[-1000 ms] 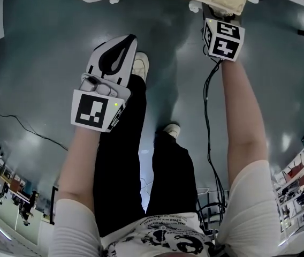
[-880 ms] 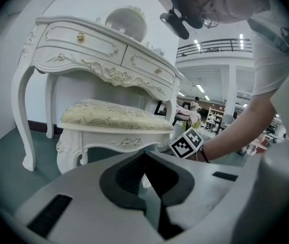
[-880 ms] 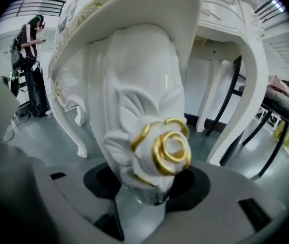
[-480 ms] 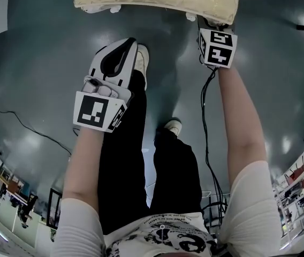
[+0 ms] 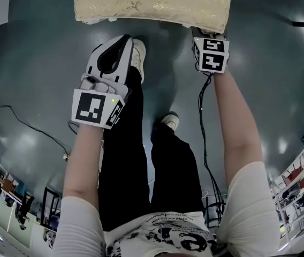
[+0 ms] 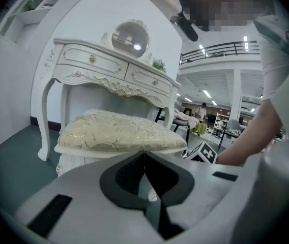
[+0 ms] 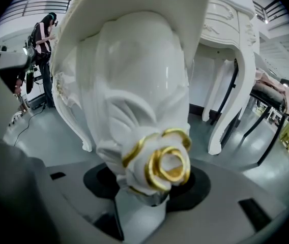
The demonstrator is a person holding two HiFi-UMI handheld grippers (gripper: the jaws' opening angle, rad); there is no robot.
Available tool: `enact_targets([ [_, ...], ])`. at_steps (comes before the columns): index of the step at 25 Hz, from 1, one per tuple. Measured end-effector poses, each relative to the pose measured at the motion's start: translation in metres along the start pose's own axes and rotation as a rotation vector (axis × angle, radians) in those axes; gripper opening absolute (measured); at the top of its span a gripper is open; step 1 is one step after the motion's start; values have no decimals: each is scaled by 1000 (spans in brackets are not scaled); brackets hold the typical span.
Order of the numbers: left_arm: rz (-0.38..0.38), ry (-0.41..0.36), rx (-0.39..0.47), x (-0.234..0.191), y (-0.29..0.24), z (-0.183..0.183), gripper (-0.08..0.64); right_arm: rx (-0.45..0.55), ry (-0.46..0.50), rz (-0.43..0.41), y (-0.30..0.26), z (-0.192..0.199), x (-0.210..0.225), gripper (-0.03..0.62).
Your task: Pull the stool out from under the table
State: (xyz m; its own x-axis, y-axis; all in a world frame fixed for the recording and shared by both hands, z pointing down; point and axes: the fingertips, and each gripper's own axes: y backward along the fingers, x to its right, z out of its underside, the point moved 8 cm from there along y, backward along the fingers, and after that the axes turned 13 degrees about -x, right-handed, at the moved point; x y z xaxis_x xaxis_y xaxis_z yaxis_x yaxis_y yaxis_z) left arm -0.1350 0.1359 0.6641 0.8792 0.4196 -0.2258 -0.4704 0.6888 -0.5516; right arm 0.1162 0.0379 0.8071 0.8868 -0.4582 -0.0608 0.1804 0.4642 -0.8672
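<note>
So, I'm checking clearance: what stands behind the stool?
The white dressing table, round mirror on top, stands directly behind the stool. The cushion hides whatever lies under the table.

Showing the stool (image 6: 119, 136) standing upright on the grey floor, sitting in front of the white table (image 6: 109, 70), carrying a cream cushion (image 5: 152, 1) with gold embroidery, bearing a gilded rose on the carved white leg (image 7: 139, 100) being clamped in the right gripper (image 7: 147, 189)

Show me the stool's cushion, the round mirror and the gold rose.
stool cushion (image 6: 119, 130): left gripper view, middle of its top.
round mirror (image 6: 129, 39): left gripper view, centre of the glass.
gold rose (image 7: 171, 163): right gripper view, the flower's centre.
</note>
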Motion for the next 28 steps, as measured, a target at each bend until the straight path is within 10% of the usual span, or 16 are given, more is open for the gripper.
enact_targets([
  [12,-28,32,-23,31,27,-8,20,0,47,-21,35,5,1,237],
  [22,-27,19,-46,67,57,-23,21,-186,-50,-53,87,11,-1,243],
  [28,11,20,-57,95,87,-56,20,-112,-63,-54,178,0,-1,37],
])
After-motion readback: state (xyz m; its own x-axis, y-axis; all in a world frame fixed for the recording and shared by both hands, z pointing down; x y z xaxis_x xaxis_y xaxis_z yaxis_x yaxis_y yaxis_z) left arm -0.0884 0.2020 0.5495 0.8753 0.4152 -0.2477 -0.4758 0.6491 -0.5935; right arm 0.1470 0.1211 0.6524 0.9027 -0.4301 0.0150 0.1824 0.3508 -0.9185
